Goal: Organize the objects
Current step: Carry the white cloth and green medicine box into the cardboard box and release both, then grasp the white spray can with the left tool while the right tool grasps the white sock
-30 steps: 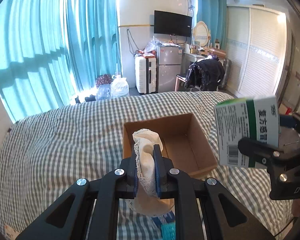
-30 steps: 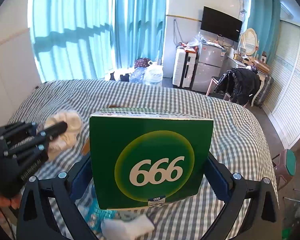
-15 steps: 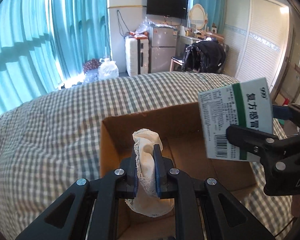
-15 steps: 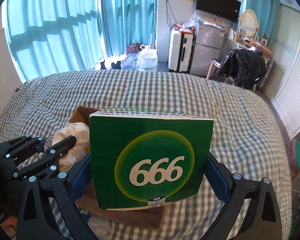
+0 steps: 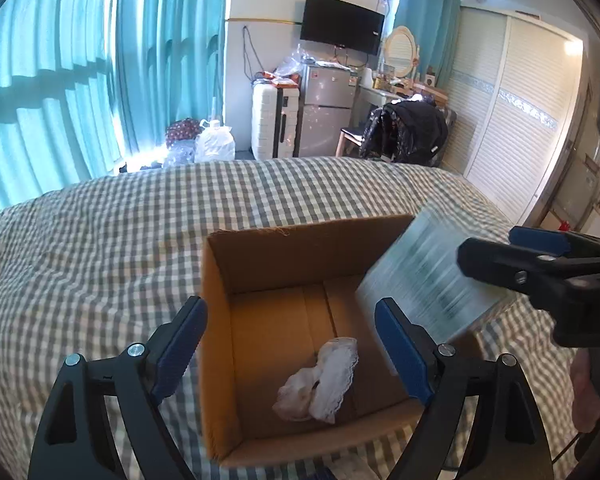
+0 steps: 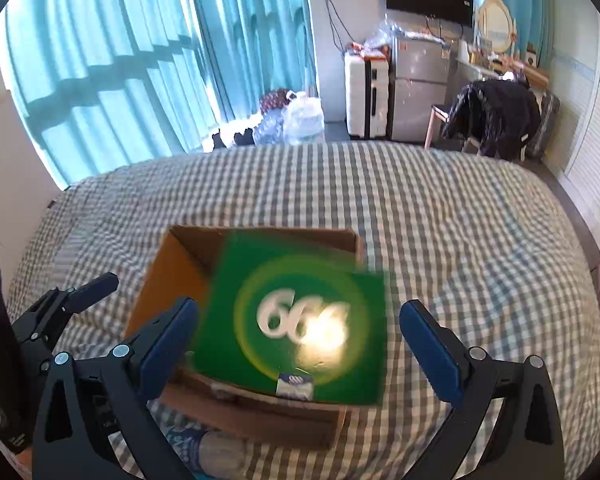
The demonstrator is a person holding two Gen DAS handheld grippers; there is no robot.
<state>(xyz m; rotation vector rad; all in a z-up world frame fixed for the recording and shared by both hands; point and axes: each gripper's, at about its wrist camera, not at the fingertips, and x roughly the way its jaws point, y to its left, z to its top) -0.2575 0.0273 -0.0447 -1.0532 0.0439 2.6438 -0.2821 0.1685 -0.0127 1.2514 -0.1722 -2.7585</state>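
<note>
An open cardboard box (image 5: pixel 300 228) sits on the checked bed. A white lace cloth (image 5: pixel 320 384) lies on the box floor. My left gripper (image 5: pixel 290 306) hangs over the box's near side with its jaws opening wide and nothing between them. A green carton marked 666 (image 6: pixel 300 320) shows blurred and tilted over the cardboard box (image 6: pixel 172 272), free of the blue pads. My right gripper (image 6: pixel 300 309) stands open around it without touching. In the left wrist view the carton (image 5: pixel 424 272) is at the box's right wall beside the right gripper (image 5: pixel 540 272). The left gripper (image 6: pixel 72 300) shows at the left.
The grey checked bedspread (image 5: pixel 100 260) runs all round the box. A blue packet (image 6: pixel 188 440) lies near the box's front edge. A person's hand (image 5: pixel 584 392) is at the right. Curtains, a white suitcase (image 5: pixel 274 120), a fridge and a chair with a black jacket stand beyond the bed.
Both grippers came down closer to the box and opened. The lace cloth dropped from the left jaws onto the box floor. The green carton left the right jaws and tips toward the box.
</note>
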